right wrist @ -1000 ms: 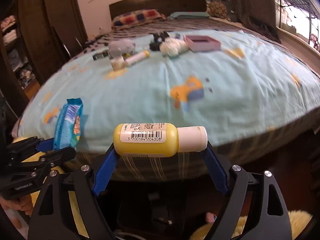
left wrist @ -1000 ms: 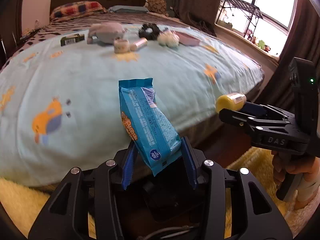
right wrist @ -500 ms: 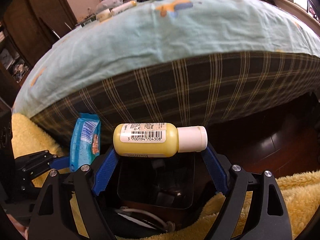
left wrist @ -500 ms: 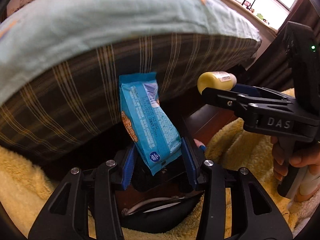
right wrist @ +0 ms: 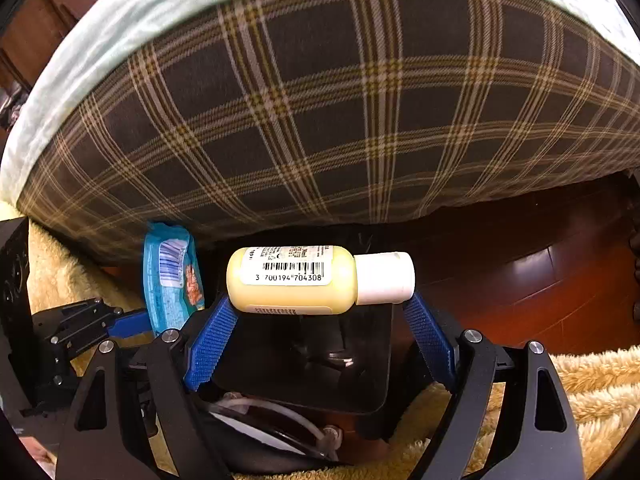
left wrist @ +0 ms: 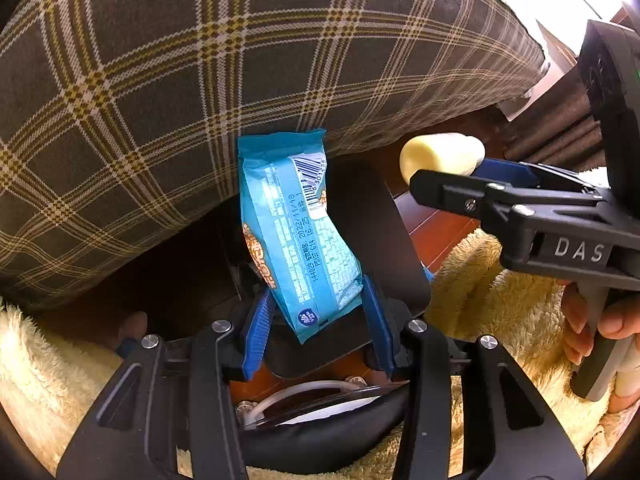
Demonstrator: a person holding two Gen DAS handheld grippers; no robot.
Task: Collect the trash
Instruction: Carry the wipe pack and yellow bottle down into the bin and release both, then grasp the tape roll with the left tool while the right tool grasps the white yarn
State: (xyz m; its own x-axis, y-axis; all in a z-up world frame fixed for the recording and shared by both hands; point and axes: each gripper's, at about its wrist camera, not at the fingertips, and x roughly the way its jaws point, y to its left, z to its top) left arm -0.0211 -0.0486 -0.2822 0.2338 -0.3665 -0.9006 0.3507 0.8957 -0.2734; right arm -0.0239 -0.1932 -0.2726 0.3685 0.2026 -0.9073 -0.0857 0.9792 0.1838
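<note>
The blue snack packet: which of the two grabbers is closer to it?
Left. The left gripper is clamped on the blue snack packet; the right gripper, beside it, holds the yellow bottle.

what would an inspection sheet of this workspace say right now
surface: yellow rug over dark wood floor, beside the bed.
job's things: blue wrapper in the left tongs; yellow bottle, white cap on, lying crosswise in the right tongs; black bin below both.
clutter: nothing seen.
grippers: both shut on their items, held over the bin.
cables: white cable under the right tongs.
surroundings: plaid bed side under a pale sheet.
</note>
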